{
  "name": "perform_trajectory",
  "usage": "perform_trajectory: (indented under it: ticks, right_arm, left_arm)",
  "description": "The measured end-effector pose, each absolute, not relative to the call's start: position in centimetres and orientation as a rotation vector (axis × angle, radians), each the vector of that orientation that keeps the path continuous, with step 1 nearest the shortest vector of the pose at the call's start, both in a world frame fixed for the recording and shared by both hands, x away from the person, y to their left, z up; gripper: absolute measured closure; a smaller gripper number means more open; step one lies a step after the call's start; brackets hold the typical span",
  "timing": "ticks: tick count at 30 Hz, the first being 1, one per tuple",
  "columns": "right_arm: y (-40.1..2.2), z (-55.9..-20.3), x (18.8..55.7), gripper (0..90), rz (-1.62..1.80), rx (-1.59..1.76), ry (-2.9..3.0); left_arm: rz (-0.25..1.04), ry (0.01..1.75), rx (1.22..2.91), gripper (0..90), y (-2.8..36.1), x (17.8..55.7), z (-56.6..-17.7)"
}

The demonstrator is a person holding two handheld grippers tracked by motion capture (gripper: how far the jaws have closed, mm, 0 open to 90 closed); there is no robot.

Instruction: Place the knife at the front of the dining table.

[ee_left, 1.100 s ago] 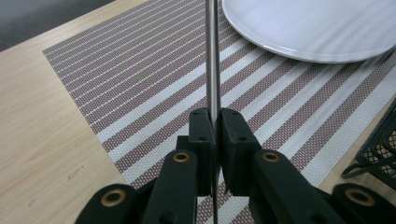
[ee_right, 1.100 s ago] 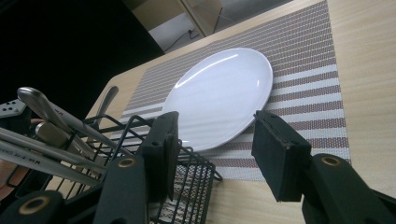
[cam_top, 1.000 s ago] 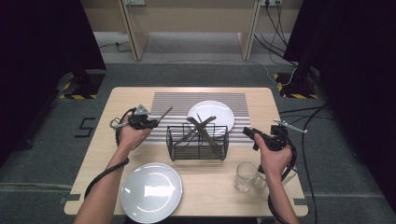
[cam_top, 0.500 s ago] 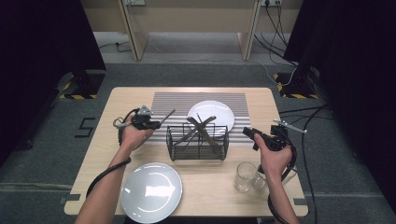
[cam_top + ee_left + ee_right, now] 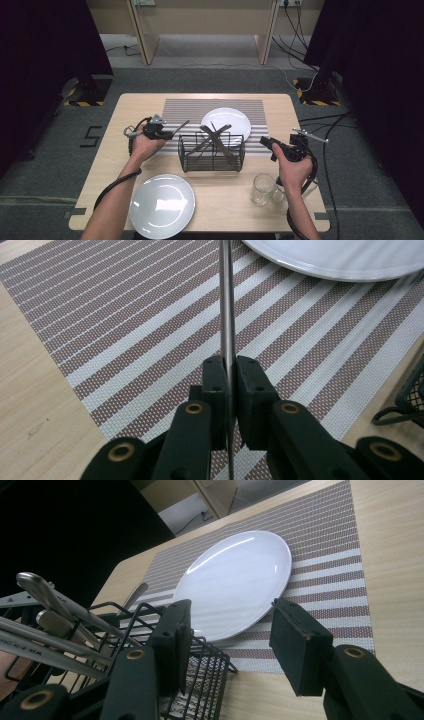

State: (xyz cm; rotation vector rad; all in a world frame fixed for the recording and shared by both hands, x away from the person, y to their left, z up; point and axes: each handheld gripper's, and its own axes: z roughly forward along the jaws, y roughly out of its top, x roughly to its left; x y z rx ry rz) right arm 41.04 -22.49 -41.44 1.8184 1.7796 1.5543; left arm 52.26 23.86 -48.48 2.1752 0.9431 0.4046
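One piece of cutlery is in hand so far: our left gripper (image 5: 167, 134) has its jaws clamped on a thin metal utensil (image 5: 226, 315), whose shaft runs straight out from between the pads. We cannot tell from these views whether it is a knife, a fork or a spoon. Directly beneath and ahead of that gripper lies the striped placemat (image 5: 125, 340), and just beyond the utensil's far end sits the white plate (image 5: 345, 260) on the mat. So we judge the piece is lifted out and about to be laid on the mat beside this plate; it is not set down yet.

To the side of the left gripper, between our two hands, stands the black wire basket (image 5: 212, 152), with several more utensils (image 5: 215, 137) leaning crossed inside it. Those remain to be taken out, so most of the work appears to be ahead of us.

Our right gripper (image 5: 270, 145) hangs with its jaws well apart and nothing between them, just beside the basket's other end; ahead of it we see the basket rim and the same white plate. Nearer to us than that gripper stands a glass mug (image 5: 263, 189), and nearer than the left one a second white plate (image 5: 161, 205) lies on the bare wooden table (image 5: 120, 120), with no cutlery beside it.
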Motion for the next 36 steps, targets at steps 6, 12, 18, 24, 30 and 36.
perform_trajectory:
  ticks: [6,12,18,24,30,36]
  right_arm:
    - [-22.5,-41.4,41.0,50.9,1.558,1.823,1.776]
    - [-22.5,-41.4,41.0,50.9,1.557,1.823,1.775]
    - [-22.6,-41.4,41.0,51.0,1.554,1.818,1.777]
    - [-22.6,-41.4,41.0,50.9,1.555,1.818,1.775]
    - [-22.7,-41.4,41.0,50.9,1.555,1.818,1.775]
    - [-22.6,-41.4,41.0,50.9,1.554,1.820,1.778]
  left_arm:
    - [0.394,0.954,2.180,83.2,23.9,52.4,-48.8]
    - [0.379,0.962,2.188,83.2,23.8,52.6,-49.2]
    - [0.363,0.974,2.201,83.2,23.7,52.8,-49.6]
    - [0.353,0.981,2.208,83.2,23.7,52.9,-49.9]
    - [0.345,0.988,2.207,83.2,23.7,53.0,-50.0]
    - [0.334,0.995,2.198,83.1,23.9,53.1,-50.0]
